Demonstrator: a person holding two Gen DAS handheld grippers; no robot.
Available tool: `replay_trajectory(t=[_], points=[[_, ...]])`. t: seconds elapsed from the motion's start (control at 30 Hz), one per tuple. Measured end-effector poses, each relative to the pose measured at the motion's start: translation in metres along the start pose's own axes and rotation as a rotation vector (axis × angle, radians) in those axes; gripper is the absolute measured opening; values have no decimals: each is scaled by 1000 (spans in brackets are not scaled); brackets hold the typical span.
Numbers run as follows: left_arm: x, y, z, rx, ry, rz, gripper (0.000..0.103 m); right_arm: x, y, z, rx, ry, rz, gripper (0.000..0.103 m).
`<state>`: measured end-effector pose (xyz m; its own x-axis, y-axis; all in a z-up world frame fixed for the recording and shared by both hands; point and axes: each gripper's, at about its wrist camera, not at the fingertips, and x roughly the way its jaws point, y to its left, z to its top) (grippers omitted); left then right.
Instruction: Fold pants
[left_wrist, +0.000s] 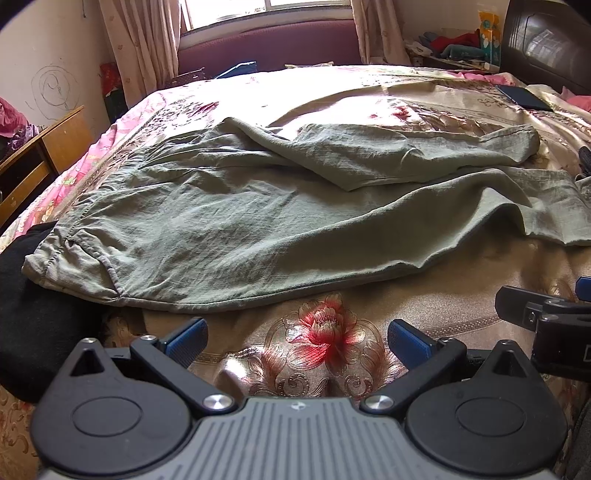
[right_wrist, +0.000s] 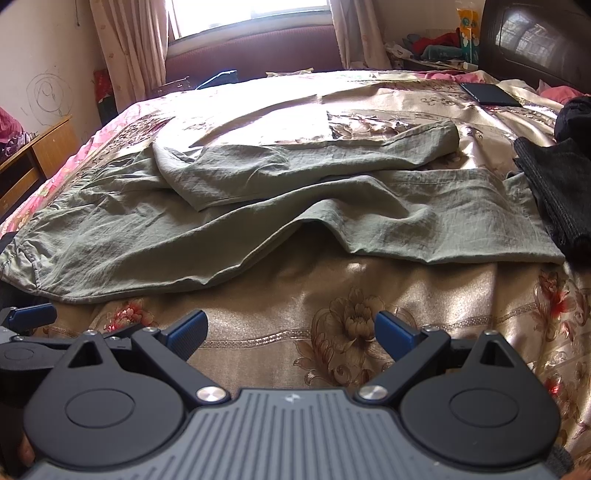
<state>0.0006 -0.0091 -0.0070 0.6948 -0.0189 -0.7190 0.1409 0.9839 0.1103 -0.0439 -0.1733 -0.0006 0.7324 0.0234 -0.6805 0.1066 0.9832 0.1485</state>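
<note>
Grey-green pants (left_wrist: 229, 221) lie spread and wrinkled across the floral bedspread, waistband at the left, legs running right, the far leg folded over the near one. They also show in the right wrist view (right_wrist: 258, 206). My left gripper (left_wrist: 297, 341) is open and empty, hovering over the bedspread just short of the pants' near edge. My right gripper (right_wrist: 290, 332) is open and empty, also in front of the near edge, and its fingers (left_wrist: 532, 314) show at the right of the left wrist view.
A black garment (left_wrist: 40, 325) lies at the bed's left, beside the waistband. Dark folded clothing (right_wrist: 554, 192) lies at the right by the leg hems. A dark phone (right_wrist: 489, 94) rests far right. A wooden desk (left_wrist: 40, 155) stands left of the bed.
</note>
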Motion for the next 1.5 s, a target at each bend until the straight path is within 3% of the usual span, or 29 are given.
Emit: replay_trajectory(t=[0.7, 0.87, 1.03, 1.13, 1.23, 1.33, 1.43, 1.5], points=[[-2, -5, 1, 23, -13, -1, 103, -3, -4, 3, 24, -10, 1, 96], [-10, -24, 19, 60, -60, -77, 103, -12, -49, 20, 210, -40, -24, 96], [-4, -65, 39, 149, -104, -159, 103, -4, -138, 20, 525, -23, -74, 94], [8, -86, 44, 178, -102, -211, 103, 7, -173, 17, 673, -21, -22, 84], [19, -97, 47, 179, -80, -235, 103, 18, -180, 26, 650, -39, -33, 83], [26, -102, 49, 188, -80, -243, 103, 26, -197, 22, 715, -53, -36, 75], [28, -104, 46, 204, -97, -249, 103, 27, -216, 16, 797, -87, -21, 59], [30, -106, 44, 210, -85, -263, 103, 25, -223, 14, 848, -111, -46, 42]])
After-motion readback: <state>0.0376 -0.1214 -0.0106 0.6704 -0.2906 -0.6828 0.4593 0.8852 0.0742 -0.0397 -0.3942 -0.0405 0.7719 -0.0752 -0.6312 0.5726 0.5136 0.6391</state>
